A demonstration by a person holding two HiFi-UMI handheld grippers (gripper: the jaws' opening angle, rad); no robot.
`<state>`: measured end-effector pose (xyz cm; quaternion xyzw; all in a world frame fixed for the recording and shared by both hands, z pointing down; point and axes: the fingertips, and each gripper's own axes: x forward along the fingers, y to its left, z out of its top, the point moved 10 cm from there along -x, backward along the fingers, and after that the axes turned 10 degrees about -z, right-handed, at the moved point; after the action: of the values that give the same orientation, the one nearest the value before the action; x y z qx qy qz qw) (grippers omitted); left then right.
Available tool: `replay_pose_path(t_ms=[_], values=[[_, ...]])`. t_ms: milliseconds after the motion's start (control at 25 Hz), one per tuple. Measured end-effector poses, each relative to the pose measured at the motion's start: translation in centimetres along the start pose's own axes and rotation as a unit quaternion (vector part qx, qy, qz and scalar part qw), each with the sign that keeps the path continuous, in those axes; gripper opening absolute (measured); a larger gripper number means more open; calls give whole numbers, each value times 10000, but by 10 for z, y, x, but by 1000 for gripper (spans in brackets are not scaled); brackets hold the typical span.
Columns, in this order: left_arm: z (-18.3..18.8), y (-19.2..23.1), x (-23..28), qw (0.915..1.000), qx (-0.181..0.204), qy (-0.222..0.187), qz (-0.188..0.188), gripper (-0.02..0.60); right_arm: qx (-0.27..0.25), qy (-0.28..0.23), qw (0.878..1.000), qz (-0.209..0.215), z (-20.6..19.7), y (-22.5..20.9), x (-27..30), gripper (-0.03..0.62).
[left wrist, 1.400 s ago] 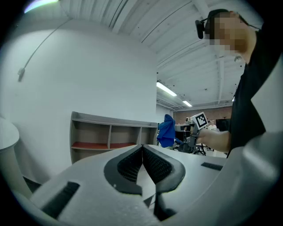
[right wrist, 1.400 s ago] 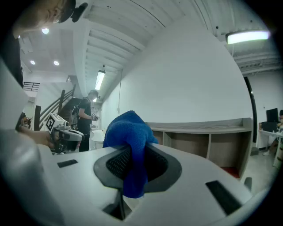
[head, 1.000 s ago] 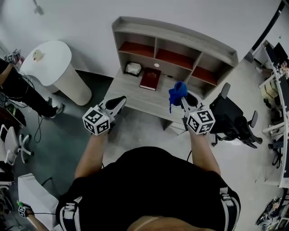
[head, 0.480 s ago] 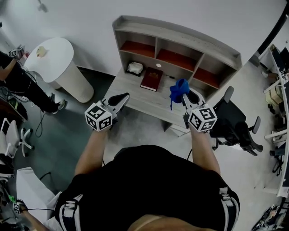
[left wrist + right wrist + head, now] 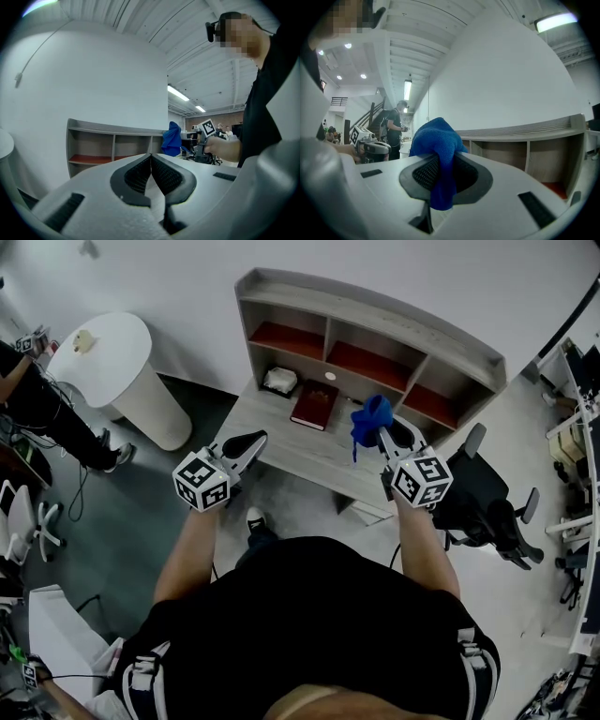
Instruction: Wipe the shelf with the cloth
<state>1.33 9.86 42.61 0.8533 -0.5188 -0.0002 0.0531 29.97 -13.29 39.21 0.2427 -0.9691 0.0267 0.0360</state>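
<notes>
In the head view, the shelf (image 5: 366,329) stands at upper centre on a table (image 5: 281,442), with a red book (image 5: 311,404) lying before it. Right of centre, the right gripper (image 5: 382,430) holds a blue cloth (image 5: 371,418) in front of the shelf. The left gripper (image 5: 246,444) hovers at the table's near edge, left of centre.

In the left gripper view, its fingers (image 5: 136,176) are pressed together with nothing between them. The shelf (image 5: 112,145) is at mid left and the cloth (image 5: 172,139) right of centre.

In the right gripper view, the fingers (image 5: 423,174) pinch the cloth (image 5: 438,150), which bunches above them and hangs down between. The shelf (image 5: 525,145) is at the right.
</notes>
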Motion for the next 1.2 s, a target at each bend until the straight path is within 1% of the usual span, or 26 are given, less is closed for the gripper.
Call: replay_pose_path(t_ms=[280, 520, 840, 1040, 1200], values=[[5, 18, -6, 9999, 15, -93, 92, 18, -62, 64, 10000, 21, 2, 3, 14, 60], [1, 26, -6, 10000, -45, -32, 70, 18, -22, 70, 10000, -16, 2, 1, 21, 60], [-4, 43, -5, 10000, -4, 37, 27, 18, 4, 67, 9999, -96, 1, 3, 33, 60], [1, 61, -8, 10000, 34, 20, 38, 18, -15, -24, 9999, -116, 10, 5, 49, 60], [3, 86, -11, 10000, 49, 12, 74, 18, -12, -77, 9998, -189, 14, 3, 69, 60]])
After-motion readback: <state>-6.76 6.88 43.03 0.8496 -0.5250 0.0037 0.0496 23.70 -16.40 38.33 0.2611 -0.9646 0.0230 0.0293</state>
